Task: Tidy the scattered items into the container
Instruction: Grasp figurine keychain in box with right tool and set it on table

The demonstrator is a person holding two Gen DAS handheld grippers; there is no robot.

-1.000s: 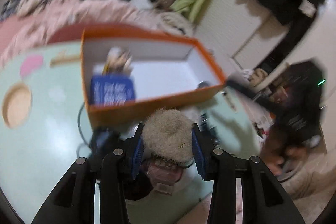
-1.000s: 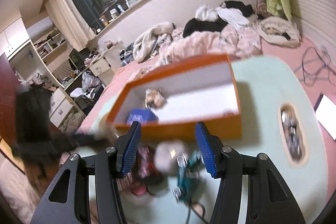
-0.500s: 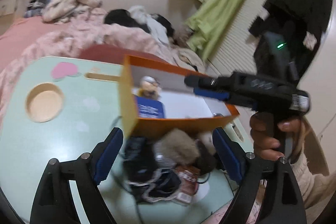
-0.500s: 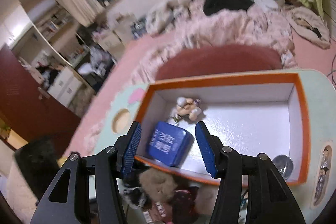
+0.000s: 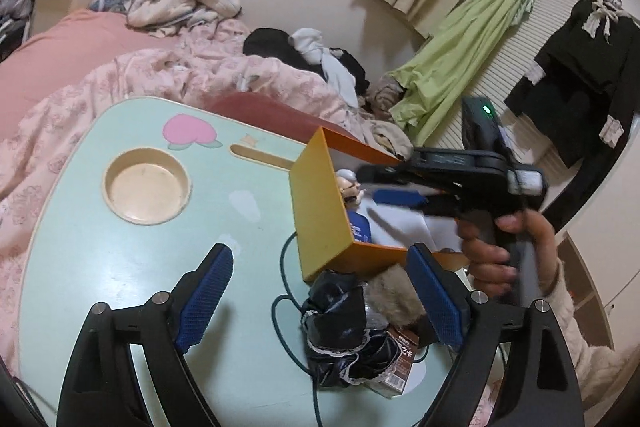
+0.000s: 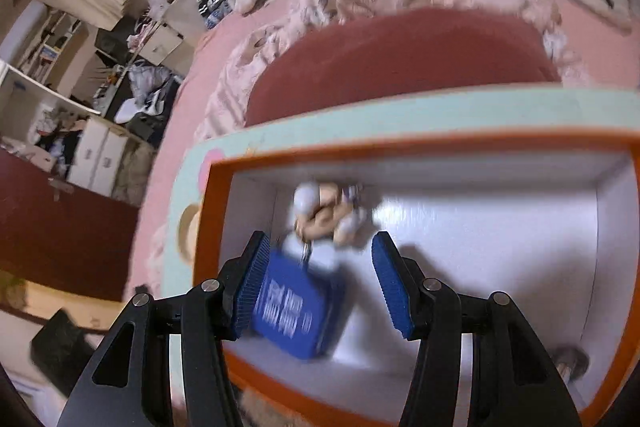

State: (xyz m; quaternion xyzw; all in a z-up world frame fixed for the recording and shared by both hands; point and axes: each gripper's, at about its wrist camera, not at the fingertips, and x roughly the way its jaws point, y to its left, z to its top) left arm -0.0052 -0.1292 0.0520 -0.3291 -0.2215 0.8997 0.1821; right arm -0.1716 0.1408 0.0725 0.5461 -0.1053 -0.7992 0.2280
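An orange box (image 5: 320, 211) with a white inside stands on the mint table (image 5: 100, 259). In the right wrist view the box (image 6: 616, 267) holds a blue pouch (image 6: 296, 311) and a small doll figure (image 6: 328, 207). My right gripper (image 6: 316, 283) is open and empty, hovering over the box's inside; it also shows in the left wrist view (image 5: 452, 179). My left gripper (image 5: 320, 299) is open and empty, above a pile in front of the box: a beige fluffy ball (image 5: 390, 297), black frilly cloth (image 5: 340, 327), a brown carton (image 5: 400, 363) and a dark cable (image 5: 286, 307).
The table has a round cup recess (image 5: 146, 185) and a slot (image 5: 260, 157) at its far side. A bed with pink bedding and clothes (image 5: 200, 67) lies behind the table. A small round object (image 6: 568, 361) sits in the box's right corner.
My left gripper has let go of the fluffy ball, opened wide and drawn back. My right gripper has risen from the pile and moved over the box's inside.
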